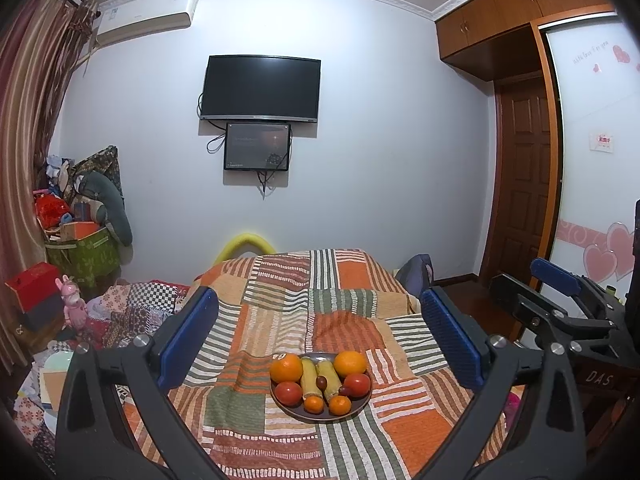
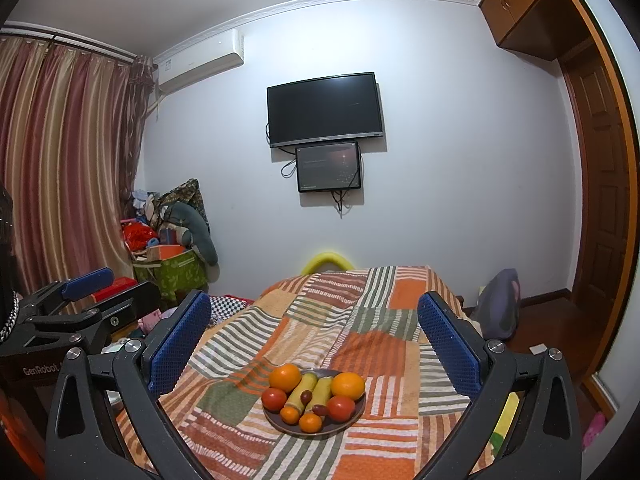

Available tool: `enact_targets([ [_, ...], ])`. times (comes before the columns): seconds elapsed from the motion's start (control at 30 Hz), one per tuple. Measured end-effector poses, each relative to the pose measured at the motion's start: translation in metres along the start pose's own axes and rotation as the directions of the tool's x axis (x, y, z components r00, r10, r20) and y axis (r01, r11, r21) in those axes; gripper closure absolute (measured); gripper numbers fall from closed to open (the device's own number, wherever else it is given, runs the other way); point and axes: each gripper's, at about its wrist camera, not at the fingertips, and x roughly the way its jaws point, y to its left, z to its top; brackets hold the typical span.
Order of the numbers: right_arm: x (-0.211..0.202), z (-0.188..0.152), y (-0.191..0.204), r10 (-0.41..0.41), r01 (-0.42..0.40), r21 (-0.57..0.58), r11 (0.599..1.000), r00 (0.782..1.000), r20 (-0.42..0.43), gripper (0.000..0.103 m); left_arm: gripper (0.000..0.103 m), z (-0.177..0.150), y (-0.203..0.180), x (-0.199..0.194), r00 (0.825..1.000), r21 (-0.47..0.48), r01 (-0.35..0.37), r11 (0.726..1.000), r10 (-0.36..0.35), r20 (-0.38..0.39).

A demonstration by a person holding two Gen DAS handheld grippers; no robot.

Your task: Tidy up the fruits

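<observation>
Both tools, left (image 1: pixel 318 340) and right (image 2: pixel 314 338), gape empty above the plate (image 2: pixel 280 424), bare cloth (image 2: pixel 360 320) around it.

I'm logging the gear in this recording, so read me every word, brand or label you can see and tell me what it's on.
"DAS": on the right gripper body, seen from the left wrist.
"GenRobot": on the left gripper body, seen from the right wrist; cut off after that.
Wardrobe door script and small red sign: too blurred.
Air conditioner sticker: too small.
Small screen text: unreadable.
</observation>
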Motion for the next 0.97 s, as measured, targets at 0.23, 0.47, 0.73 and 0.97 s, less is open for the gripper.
enact_targets([
  [0.23, -0.0001, 0.0002, -0.0003, -0.002, 0.002, 0.000, 1.000, 1.000, 0.000, 0.000, 0.000, 0.0006, 0.0049, 0.0041, 0.999, -0.020, 0.022, 1.000, -0.023, -0.029],
  [0.47, 0.0006, -0.0003, -0.0016, -0.005, 0.005, 0.001, 1.000, 1.000, -0.004, 0.000, 0.000, -0.0010, 0.0091, 0.0082, 0.999, -0.035, 0.020, 0.999, -0.021, -0.040],
  [0.73, 0.0023, -0.0020, -0.0038, -0.010, 0.010, 0.005, 1.000, 1.000, -0.011, 0.000, 0.000, -0.0028, 0.0083, 0.0081, 0.999, -0.026, 0.014, 1.000, -0.015, -0.034],
  [0.97, 0.0044, -0.0029, -0.0033, -0.014, 0.014, 0.002, 1.000, 1.000, -0.019, 0.000, 0.000, -0.0041, 0.0059, 0.0095, 0.999, -0.016, 0.011, 1.000, -0.012, -0.034],
])
